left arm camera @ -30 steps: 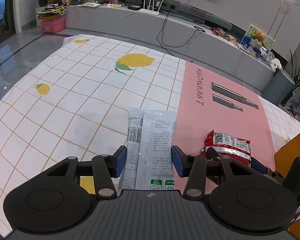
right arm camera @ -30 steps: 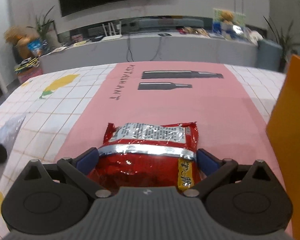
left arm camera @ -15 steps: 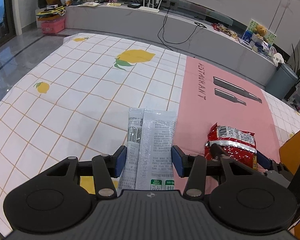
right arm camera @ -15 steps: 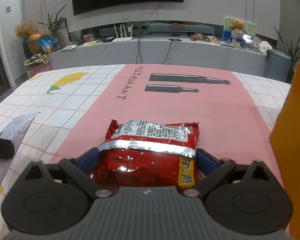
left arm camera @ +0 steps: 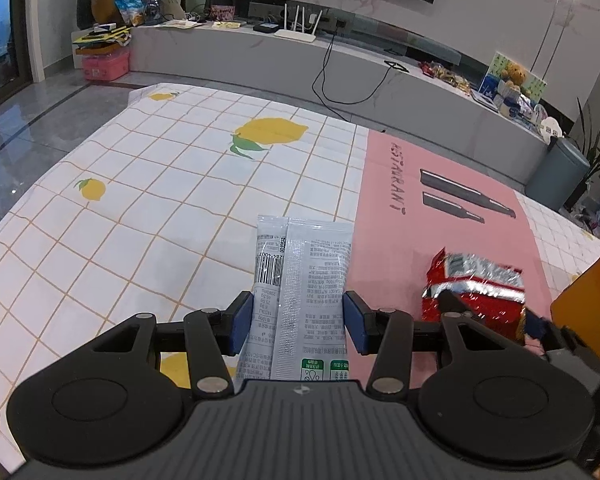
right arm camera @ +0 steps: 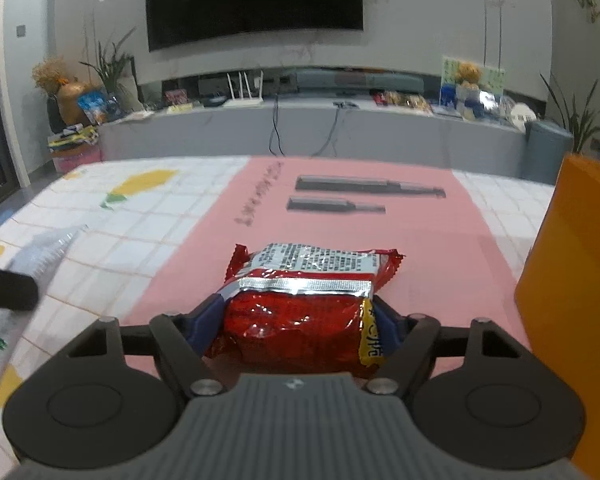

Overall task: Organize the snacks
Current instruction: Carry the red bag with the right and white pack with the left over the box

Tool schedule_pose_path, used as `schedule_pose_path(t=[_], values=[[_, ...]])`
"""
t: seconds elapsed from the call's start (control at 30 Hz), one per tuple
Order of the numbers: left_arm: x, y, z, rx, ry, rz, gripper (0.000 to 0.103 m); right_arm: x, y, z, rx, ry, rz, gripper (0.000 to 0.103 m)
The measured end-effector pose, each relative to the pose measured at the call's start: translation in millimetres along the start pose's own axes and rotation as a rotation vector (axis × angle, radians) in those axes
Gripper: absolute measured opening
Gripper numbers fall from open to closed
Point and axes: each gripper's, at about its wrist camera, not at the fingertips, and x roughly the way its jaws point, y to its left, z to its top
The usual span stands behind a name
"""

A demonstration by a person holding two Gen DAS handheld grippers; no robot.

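Glossy red snack bag (right arm camera: 304,304) with silver seam, on the pink mat (right arm camera: 340,224) of the worktop, right tongs (right arm camera: 300,320) closing around it, pads touching its sides, left tongs (left arm camera: 298,322) clamped on the white sachet (left arm camera: 300,280) left of the mat, orange box (right arm camera: 576,280) at the mat's right, left view alone showing the sachet's barcode.

Both handheld rigs look the same tbh. The left matte black plastic two-finger gripper (left arm camera: 298,322) has a ribbed dark grey housing along the bottom of the frame, with a tiny pale logo on its top edge. Two big round black discs fill the lower corners. Silver screws dot the black linkage arms, and the finger pads (left arm camera: 240,328) are blue. The right matte black plastic two-finger gripper (right arm camera: 298,322) shows the same features.
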Motion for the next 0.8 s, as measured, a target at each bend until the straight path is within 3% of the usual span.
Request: schedule_pose_path(t=[0.47,0.8], values=[[-38,-7,-13,-0.041,-0.056,-0.096,0.055,-103,-17,50,0.066,-0.181,0.058,0.074],[-82,-42,-40,0.014,-0.111,-0.208,0.055,-191,-90,58,0.109,-0.262,-0.024,0.074]])
